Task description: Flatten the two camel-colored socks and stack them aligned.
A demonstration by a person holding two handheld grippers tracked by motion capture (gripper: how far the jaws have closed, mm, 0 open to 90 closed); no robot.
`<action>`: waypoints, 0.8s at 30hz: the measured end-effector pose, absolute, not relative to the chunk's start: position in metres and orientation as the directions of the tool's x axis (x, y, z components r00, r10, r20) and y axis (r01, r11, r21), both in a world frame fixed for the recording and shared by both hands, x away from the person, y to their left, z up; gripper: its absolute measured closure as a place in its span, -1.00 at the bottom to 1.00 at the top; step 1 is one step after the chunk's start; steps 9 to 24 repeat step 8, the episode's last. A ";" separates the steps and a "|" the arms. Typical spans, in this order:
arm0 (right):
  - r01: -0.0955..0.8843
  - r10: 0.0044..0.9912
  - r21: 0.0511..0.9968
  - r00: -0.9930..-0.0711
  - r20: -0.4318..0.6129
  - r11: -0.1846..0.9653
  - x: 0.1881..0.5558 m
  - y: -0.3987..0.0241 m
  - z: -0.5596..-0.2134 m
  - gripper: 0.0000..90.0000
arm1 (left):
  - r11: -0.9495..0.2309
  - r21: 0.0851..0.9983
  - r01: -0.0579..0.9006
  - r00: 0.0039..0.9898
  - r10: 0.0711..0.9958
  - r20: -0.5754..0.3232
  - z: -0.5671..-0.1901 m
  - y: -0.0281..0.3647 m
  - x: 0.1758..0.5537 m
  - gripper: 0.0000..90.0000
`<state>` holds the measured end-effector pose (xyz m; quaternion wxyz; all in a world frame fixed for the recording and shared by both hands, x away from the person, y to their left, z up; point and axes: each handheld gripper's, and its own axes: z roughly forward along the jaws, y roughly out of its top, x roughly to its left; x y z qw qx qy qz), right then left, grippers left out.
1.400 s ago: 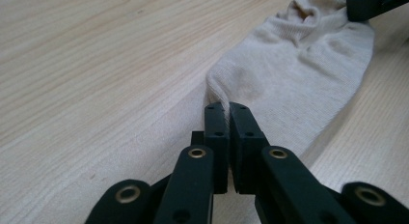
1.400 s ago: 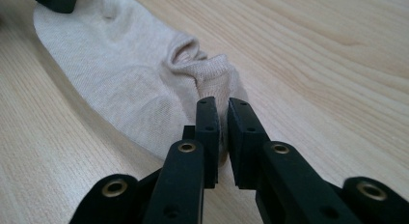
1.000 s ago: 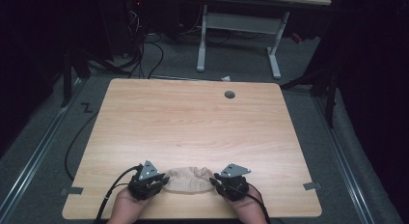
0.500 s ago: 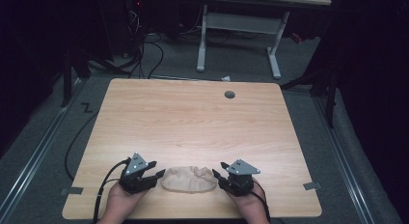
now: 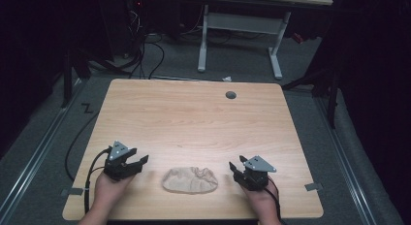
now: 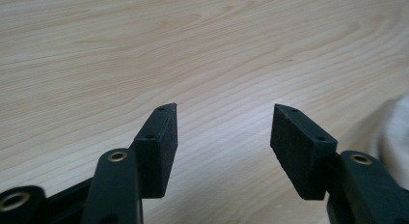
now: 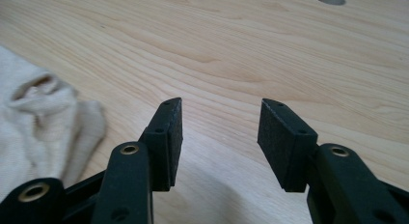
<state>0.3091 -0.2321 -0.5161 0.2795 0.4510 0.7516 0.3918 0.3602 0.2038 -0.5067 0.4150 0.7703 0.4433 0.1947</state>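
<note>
While the cloth (image 5: 190,180) lies bunched on the wooden table (image 5: 194,118) in a dark, cable-strewn room, the left gripper (image 5: 140,162) and right gripper (image 5: 233,168) flank it, jaws just opened wide and empty.

My high view looks forward and down over the whole table (image 5: 194,118) from its near side. My gripper views sit low and close above the tabletop, and both share the beige cloth (image 7: 43,122) with it.

Our black two-jaw left gripper (image 5: 142,162) and right gripper (image 5: 232,167) carry grey three-cornered plates, brass-ringed screw holes and trailing black cables.
</note>
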 end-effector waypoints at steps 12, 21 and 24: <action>0.479 0.905 0.837 -0.423 -0.043 0.264 0.316 -0.235 -0.516 0.15 | -0.238 0.793 0.560 0.500 0.861 -0.094 -0.511 0.221 0.357 -0.05; 0.479 0.905 0.837 -0.423 -0.043 0.264 0.316 -0.235 -0.516 0.15 | -0.238 0.793 0.560 0.500 0.861 -0.094 -0.511 0.221 0.357 -0.05; 0.479 0.905 0.837 -0.423 -0.043 0.264 0.316 -0.235 -0.516 0.15 | -0.238 0.793 0.560 0.500 0.861 -0.094 -0.511 0.221 0.357 -0.05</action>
